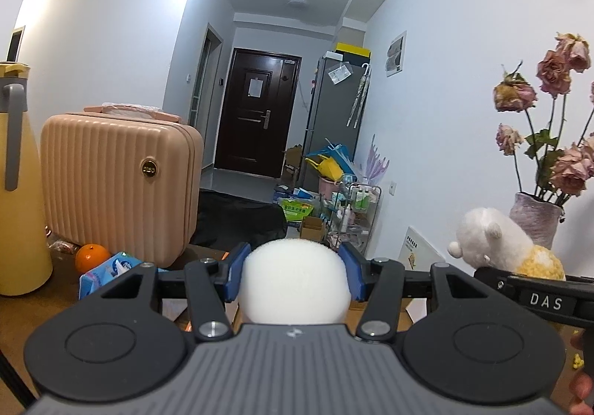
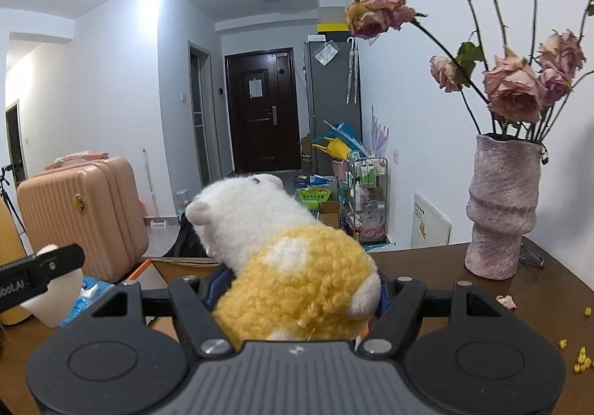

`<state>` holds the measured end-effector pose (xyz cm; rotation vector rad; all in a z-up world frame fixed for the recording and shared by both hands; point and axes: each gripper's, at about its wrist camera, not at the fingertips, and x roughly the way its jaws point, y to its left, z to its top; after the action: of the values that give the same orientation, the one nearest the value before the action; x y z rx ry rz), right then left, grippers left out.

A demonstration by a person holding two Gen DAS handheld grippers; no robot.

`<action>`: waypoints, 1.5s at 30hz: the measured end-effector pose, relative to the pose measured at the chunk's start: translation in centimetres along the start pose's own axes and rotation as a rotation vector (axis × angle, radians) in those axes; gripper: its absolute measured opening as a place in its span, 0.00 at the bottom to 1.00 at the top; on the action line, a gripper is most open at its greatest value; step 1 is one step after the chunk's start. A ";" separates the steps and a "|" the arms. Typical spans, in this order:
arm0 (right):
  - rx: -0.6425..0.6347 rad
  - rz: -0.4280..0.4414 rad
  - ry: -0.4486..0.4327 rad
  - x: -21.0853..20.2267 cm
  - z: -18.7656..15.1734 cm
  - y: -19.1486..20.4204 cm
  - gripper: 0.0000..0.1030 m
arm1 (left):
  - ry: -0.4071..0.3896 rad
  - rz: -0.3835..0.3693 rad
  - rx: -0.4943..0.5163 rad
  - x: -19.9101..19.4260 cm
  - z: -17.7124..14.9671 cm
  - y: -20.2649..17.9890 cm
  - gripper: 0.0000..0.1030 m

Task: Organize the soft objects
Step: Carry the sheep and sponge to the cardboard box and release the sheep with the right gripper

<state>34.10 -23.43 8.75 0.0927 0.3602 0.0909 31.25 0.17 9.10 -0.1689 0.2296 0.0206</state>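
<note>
My left gripper (image 1: 293,274) is shut on a white foam sponge (image 1: 295,281), held up above the brown table. My right gripper (image 2: 297,288) is shut on a plush toy (image 2: 293,266) with a white head and a curly yellow body, also lifted above the table (image 2: 427,266). The plush also shows in the left wrist view (image 1: 501,244) at the right, above the right gripper's black body. The sponge shows at the far left of the right wrist view (image 2: 55,288), in the left gripper's fingers.
A pink suitcase (image 1: 118,184) stands at the table's far left, with a yellow thermos (image 1: 18,192), an orange (image 1: 91,257) and a blue tissue pack (image 1: 107,272) near it. A pink vase (image 2: 501,207) of dried roses stands at the right. Yellow crumbs (image 2: 583,359) lie nearby.
</note>
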 end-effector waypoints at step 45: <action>-0.088 0.005 0.227 13.0 -2.6 1.0 0.74 | 0.184 0.117 0.072 13.2 -2.5 1.4 0.61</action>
<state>45.21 -20.86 1.89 -0.0041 0.5821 0.1220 43.52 1.11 3.42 -0.0851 0.4226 0.1128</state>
